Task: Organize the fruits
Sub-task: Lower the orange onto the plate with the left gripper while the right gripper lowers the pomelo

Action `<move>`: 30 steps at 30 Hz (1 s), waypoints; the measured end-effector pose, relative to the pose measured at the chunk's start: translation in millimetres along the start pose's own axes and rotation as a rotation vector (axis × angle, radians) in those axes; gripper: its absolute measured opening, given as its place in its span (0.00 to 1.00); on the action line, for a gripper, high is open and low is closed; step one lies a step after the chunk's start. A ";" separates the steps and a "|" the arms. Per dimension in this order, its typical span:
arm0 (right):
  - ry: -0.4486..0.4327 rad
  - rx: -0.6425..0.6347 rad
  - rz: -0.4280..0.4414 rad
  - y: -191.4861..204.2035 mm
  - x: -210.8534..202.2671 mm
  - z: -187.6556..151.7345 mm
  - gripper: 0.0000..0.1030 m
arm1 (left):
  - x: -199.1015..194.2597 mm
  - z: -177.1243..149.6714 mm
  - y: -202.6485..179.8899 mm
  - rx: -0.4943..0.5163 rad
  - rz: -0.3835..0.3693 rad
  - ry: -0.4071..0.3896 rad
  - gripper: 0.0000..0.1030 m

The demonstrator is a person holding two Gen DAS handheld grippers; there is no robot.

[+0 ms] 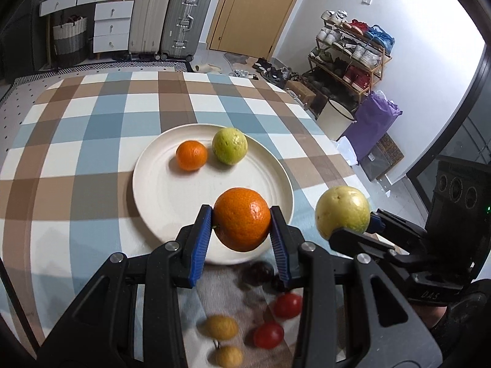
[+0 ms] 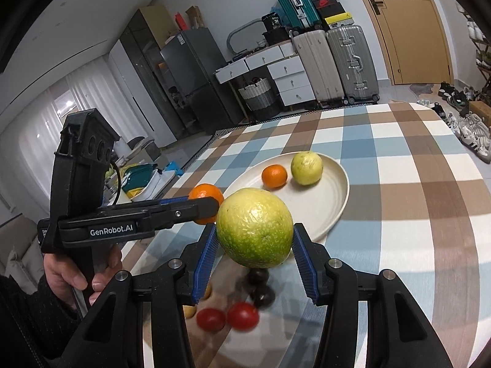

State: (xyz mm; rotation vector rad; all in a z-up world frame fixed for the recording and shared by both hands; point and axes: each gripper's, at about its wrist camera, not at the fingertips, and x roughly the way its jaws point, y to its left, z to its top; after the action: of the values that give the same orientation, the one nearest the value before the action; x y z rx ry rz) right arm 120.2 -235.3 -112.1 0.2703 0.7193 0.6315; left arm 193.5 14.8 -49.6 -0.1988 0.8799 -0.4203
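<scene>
my left gripper [image 1: 241,219] pinches a big orange [image 1: 241,218] between its blue pads, held in the air just over the near rim of the cream plate [image 1: 159,196]. my right gripper [image 2: 254,239] pinches a green-yellow guava [image 2: 254,227] the same way, just off the plate's near-right edge and clear of the checked tablecloth [image 1: 76,128]. on the plate's far side a smaller orange [image 1: 191,155] and a second guava [image 1: 230,146] sit just beside each other. nearer me than the plate lie two red tomatoes [image 1: 287,305], yellow fruits [image 1: 221,326] and dark ones [image 1: 257,273], all blurred. to do this well, i judge i should bring each fruit low over the bare middle of the plate, beside its like, and set it on the surface before easing the pads apart. dropped from height, round fruit would likely roll off or knock the resting pair.
</scene>
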 end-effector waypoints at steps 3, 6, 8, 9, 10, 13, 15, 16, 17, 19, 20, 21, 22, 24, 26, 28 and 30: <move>0.015 -0.005 -0.007 -5.7 10.7 8.1 0.48 | 13.1 11.9 3.4 0.000 0.000 0.008 0.33; 0.033 0.004 -0.012 -14.5 22.5 15.6 0.48 | 28.8 22.4 5.4 -0.002 -0.006 0.024 0.33; 0.045 0.016 -0.014 -21.5 30.4 20.2 0.48 | 40.1 29.4 7.4 -0.003 -0.012 0.040 0.33; 0.050 0.021 -0.015 -23.9 33.5 22.0 0.48 | 45.3 31.6 7.8 -0.003 -0.014 0.047 0.33; 0.055 0.024 -0.017 -26.9 37.0 24.2 0.48 | 50.4 34.4 9.0 -0.006 -0.018 0.054 0.33; 0.069 0.031 -0.021 -34.6 47.4 30.7 0.48 | 64.6 40.4 12.8 -0.011 -0.022 0.077 0.33; 0.077 0.030 -0.028 -38.5 54.0 34.7 0.48 | 73.2 43.6 15.8 -0.018 -0.023 0.093 0.33; 0.081 0.028 -0.031 -40.1 57.1 36.3 0.48 | 77.2 46.0 17.5 -0.020 -0.024 0.100 0.33; 0.086 0.029 -0.033 -42.2 60.8 38.0 0.48 | 80.5 47.1 18.8 -0.022 -0.025 0.105 0.33; 0.098 0.029 -0.040 -45.3 68.4 41.2 0.48 | 86.0 50.1 20.6 -0.023 -0.031 0.113 0.33; 0.104 0.028 -0.044 -46.5 71.4 42.4 0.48 | 87.8 52.0 21.5 -0.021 -0.037 0.111 0.33; 0.109 0.026 -0.046 -47.6 74.4 43.7 0.48 | 88.4 53.2 22.1 -0.019 -0.039 0.108 0.33; 0.114 0.025 -0.049 -48.9 77.2 45.1 0.48 | 90.6 55.9 22.7 -0.015 -0.042 0.109 0.33; 0.118 0.027 -0.048 -51.5 80.3 46.6 0.48 | 92.8 57.6 23.3 -0.014 -0.048 0.112 0.33; 0.121 0.029 -0.050 -53.2 82.5 46.9 0.48 | 97.1 58.7 23.7 -0.012 -0.050 0.120 0.33; 0.126 0.031 -0.051 -54.6 84.2 46.4 0.48 | 102.3 58.6 24.6 -0.015 -0.048 0.130 0.33; 0.129 0.034 -0.056 -55.9 85.6 45.9 0.48 | 106.6 57.7 25.6 -0.019 -0.048 0.139 0.33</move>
State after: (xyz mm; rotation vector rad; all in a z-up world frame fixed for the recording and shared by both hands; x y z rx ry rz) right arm 225.9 -226.8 -148.2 0.2417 0.8590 0.5880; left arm 305.5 -8.6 -97.1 -0.2103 1.0177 -0.4749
